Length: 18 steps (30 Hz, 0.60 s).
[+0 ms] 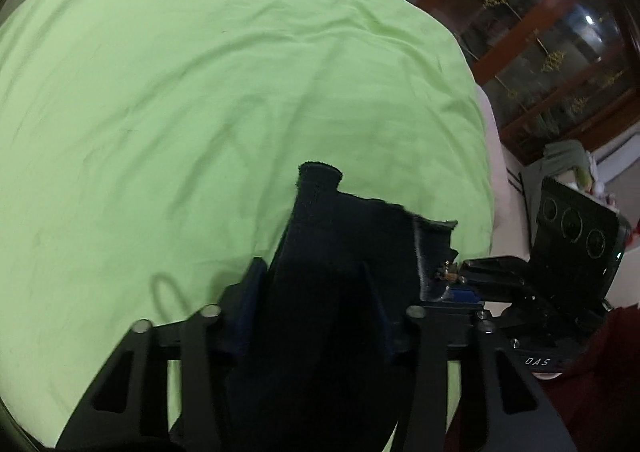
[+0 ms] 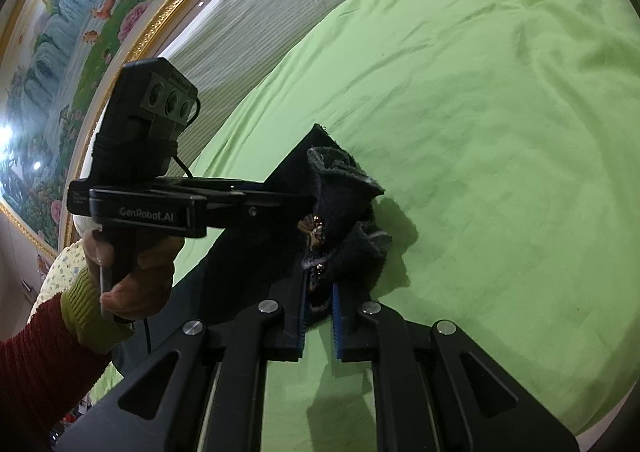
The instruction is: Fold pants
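Right wrist view: dark pants [image 2: 340, 212], lifted above a green bedsheet [image 2: 500, 132], bunched at the waistband, with a small metal fastener visible at the fly. The fabric hung between two grippers and threw a shadow on the sheet just beside it. Right gripper [image 2: 319, 316]: fingers drawn close on a fold of the waistband, blue pads gripping the cloth near the fastener. Left gripper [image 2: 280, 196]: seen side-on, reaching in from the left, its tip lost in the dark fabric; a black camera block mounted on top, white lettering on its body. Left hand [image 2: 132, 264]: wrapped round the handle below, cuffed in a yellow-green band and a red sleeve.

Left wrist view: pants [image 1: 332, 252] filling the space between the fingers of the left gripper [image 1: 316, 316], cloth clamped there, a rolled edge standing up beyond the fingertips. Right gripper [image 1: 500, 280]: entering from the right, touching the waistband edge at the fastener; exact finger gap not discernible in this view.

Surroundings: green bedsheet [image 1: 200, 92] covering most of the bed, lightly creased. Gold-framed painting [image 2: 80, 32] of flowers at upper left of the right wrist view. Dark wooden glass-fronted cabinet [image 1: 560, 52] beyond the bed in the left wrist view.
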Each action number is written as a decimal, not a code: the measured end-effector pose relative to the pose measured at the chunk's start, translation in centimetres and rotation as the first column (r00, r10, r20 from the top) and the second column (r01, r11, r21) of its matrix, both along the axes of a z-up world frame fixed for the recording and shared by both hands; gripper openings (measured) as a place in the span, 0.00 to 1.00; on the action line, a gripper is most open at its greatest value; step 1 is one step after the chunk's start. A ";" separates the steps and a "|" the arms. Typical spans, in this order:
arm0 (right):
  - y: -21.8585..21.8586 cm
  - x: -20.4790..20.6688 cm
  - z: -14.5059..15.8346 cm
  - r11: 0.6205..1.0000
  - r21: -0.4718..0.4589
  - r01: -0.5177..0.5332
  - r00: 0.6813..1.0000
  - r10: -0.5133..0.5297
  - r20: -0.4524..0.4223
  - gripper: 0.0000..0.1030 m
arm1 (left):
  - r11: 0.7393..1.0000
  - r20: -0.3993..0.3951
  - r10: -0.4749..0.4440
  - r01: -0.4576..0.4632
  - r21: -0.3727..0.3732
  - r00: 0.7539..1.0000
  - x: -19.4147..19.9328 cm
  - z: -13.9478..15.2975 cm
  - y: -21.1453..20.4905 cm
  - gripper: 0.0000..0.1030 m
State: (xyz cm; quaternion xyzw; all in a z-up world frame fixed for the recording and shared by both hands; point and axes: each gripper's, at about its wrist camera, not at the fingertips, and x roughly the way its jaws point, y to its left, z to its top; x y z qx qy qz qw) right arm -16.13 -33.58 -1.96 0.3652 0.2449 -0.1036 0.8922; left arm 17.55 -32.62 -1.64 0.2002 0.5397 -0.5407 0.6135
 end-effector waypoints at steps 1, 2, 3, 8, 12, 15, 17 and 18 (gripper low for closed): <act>0.1 0.0 0.1 1.000 -0.006 -0.002 1.000 0.002 0.002 0.11 | 1.000 -0.002 -0.002 0.002 -0.012 1.000 -0.1 0.1 0.2 0.26; 0.2 -0.1 0.2 1.000 -0.014 -0.006 1.000 0.006 0.004 0.11 | 1.000 -0.003 0.003 -0.003 -0.020 1.000 -0.1 0.3 0.4 0.21; 0.3 0.0 0.5 1.000 -0.019 -0.009 1.000 0.009 0.005 0.11 | 0.999 0.000 0.022 -0.022 -0.032 1.000 0.1 0.6 0.9 0.13; 1.7 0.3 3.4 0.993 -0.083 -0.083 0.991 0.091 0.101 0.11 | 0.987 -0.015 0.094 -0.095 -0.132 0.995 0.5 3.3 3.5 0.11; 3.5 1.2 6.0 0.979 -0.129 -0.158 0.972 0.178 0.157 0.11 | 0.968 0.008 0.137 -0.132 -0.214 0.991 -0.5 6.2 6.7 0.10; 5.3 2.2 7.5 0.961 -0.167 -0.220 0.953 0.248 0.175 0.11 | 0.947 0.014 0.180 -0.170 -0.271 0.983 -1.1 8.3 9.9 0.10; 6.5 3.0 8.1 0.947 -0.186 -0.261 0.939 0.294 0.179 0.11 | 0.934 0.011 0.214 -0.202 -0.296 0.977 -1.5 9.2 11.6 0.10; 7.0 3.4 8.3 0.940 -0.195 -0.280 0.932 0.315 0.177 0.11 | 0.925 0.012 0.235 -0.220 -0.310 0.972 -1.7 9.7 12.7 0.10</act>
